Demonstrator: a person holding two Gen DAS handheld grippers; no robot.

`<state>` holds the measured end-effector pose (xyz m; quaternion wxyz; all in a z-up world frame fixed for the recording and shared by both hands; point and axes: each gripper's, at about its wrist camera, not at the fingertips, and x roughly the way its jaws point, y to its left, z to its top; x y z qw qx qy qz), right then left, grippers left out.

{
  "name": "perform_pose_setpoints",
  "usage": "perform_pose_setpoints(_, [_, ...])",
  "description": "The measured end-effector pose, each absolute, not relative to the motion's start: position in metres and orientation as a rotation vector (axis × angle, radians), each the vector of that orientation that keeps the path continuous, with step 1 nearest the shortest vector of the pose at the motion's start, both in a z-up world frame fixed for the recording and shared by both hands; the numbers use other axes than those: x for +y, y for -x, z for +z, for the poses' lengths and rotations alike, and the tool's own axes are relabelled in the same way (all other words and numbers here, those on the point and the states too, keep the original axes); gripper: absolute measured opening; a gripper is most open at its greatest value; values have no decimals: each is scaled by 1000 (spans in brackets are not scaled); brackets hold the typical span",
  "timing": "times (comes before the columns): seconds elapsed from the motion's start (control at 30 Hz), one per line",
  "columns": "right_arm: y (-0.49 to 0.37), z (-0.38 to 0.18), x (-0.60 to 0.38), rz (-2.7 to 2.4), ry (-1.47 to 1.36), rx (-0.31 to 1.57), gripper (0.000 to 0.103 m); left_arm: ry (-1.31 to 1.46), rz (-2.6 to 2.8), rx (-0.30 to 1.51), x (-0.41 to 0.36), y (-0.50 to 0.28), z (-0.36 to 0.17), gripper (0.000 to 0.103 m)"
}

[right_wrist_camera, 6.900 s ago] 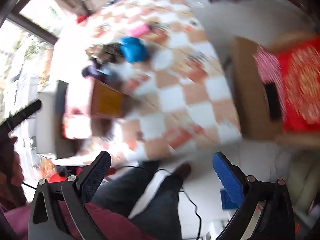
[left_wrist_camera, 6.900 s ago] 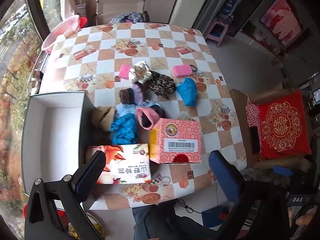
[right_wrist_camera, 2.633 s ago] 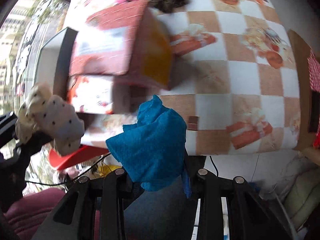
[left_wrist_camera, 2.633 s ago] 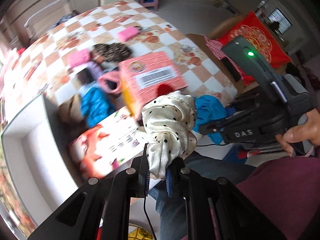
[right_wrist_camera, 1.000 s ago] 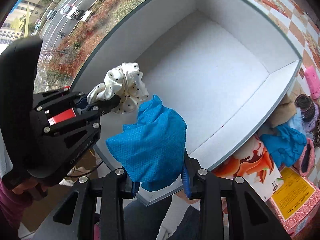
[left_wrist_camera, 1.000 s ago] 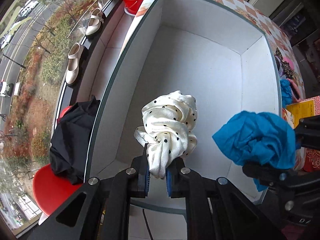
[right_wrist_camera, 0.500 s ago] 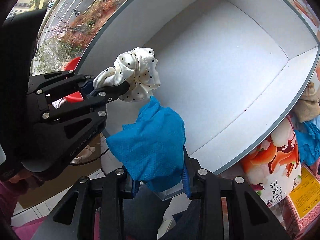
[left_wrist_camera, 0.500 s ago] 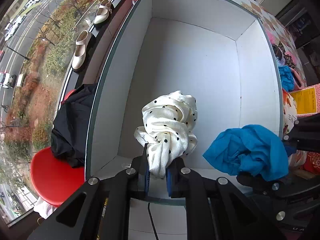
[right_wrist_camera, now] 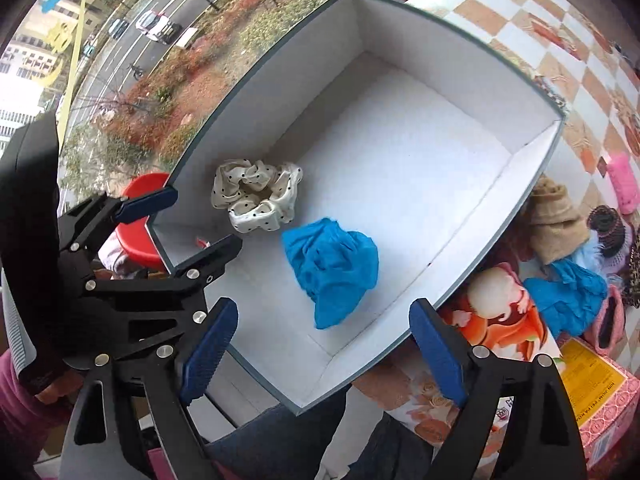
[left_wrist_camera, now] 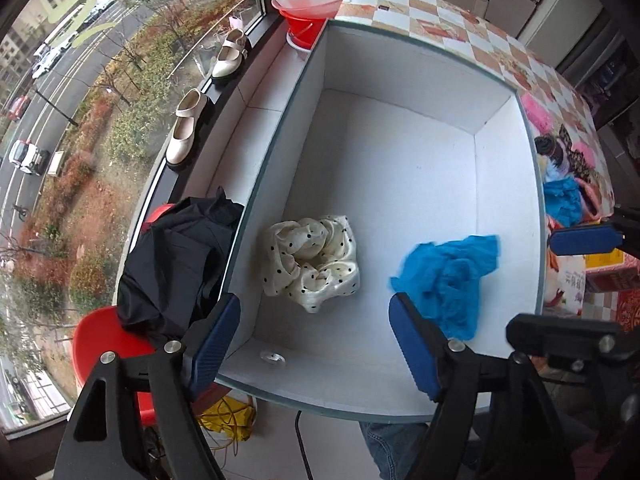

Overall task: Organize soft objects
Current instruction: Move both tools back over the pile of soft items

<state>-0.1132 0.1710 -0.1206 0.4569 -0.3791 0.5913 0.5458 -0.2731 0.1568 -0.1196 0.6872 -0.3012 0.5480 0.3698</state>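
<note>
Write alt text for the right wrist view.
A white polka-dot scrunchie and a blue cloth lie loose in a white box, both open tongs, right and left, above it. More soft items wait on the checkered table.

The left gripper (left_wrist_camera: pixel 314 342) hangs with its jaws spread wide and nothing between its blue pads (left_wrist_camera: pixel 216 338); in the right wrist view it (right_wrist_camera: pixel 182 222) shows from the side, fingers parted, with the person's left hand (right_wrist_camera: pixel 52 390) gripping its handle at the frame's left edge. The right gripper (right_wrist_camera: pixel 324 356) is likewise spread wide and holds nothing, its blue pads (right_wrist_camera: pixel 436 350) well apart.
</note>
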Motion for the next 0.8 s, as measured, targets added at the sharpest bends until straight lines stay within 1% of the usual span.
perform_pose_setpoints(0.07, [98, -104, 169, 1323, 876, 1451, 89, 674, 833, 1186, 159, 269, -108, 89])
perform_pose_setpoints(0.13, [77, -86, 161, 1301, 808, 1441, 89, 691, 805, 1141, 160, 260, -92, 102])
perform_pose_setpoints(0.27, [25, -51, 135, 1234, 710, 1424, 89, 676, 714, 1098, 157, 224, -67, 103])
perform_pose_setpoints(0.37, [-38, -31, 109, 1131, 668, 1396, 90, 659, 631, 1096, 146, 184, -51, 103])
perform_pose_setpoints(0.4, [-53, -21, 97, 1089, 659, 1384, 103, 656, 609, 1101, 146, 171, -50, 103])
perform_pose_setpoints(0.47, [-87, -20, 78, 997, 643, 1365, 103, 657, 568, 1121, 144, 141, -50, 103])
perform_pose_setpoints(0.6, [-160, -45, 30, 810, 555, 1442, 103, 653, 528, 1179, 139, 78, -58, 103])
perform_pose_setpoints(0.67, [-181, -65, 17, 740, 533, 1491, 103, 643, 510, 1208, 140, 45, -66, 103])
perform_pose_setpoints(0.8, [-218, -107, 2, 642, 535, 1550, 103, 616, 461, 1310, 145, -29, -99, 103])
